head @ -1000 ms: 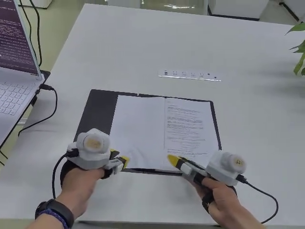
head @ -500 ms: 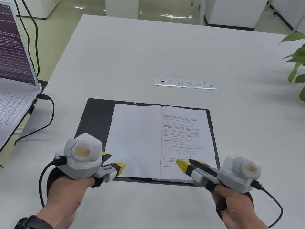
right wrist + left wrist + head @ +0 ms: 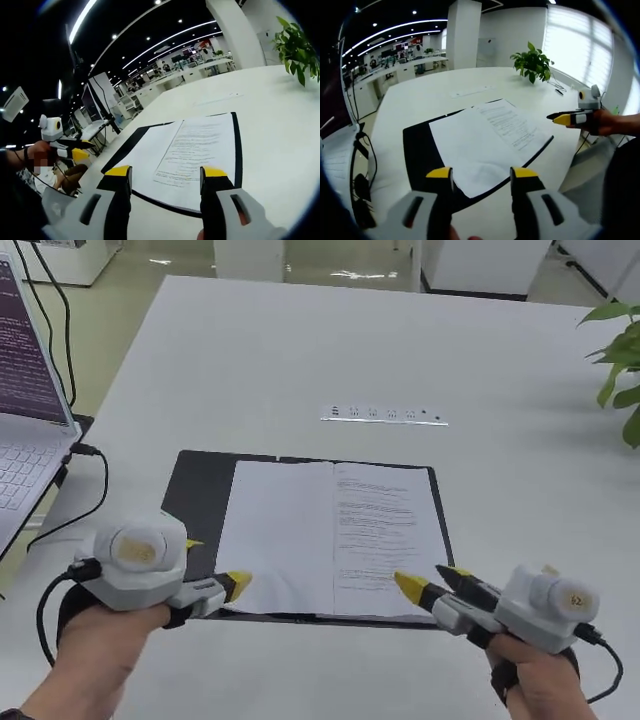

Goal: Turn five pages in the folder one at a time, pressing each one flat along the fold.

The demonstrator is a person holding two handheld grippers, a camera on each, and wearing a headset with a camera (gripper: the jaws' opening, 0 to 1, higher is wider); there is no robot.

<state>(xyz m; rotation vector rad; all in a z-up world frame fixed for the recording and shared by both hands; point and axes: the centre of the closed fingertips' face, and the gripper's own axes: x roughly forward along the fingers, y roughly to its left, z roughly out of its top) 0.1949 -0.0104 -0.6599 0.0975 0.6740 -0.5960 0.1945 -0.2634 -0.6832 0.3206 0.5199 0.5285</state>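
Folder (image 3: 310,535) open flat between both tools

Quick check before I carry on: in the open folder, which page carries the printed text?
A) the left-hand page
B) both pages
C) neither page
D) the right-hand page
D: in the head view the folder lies open on the table, the right-hand page carries lines of print, and the left-hand page is blank white.
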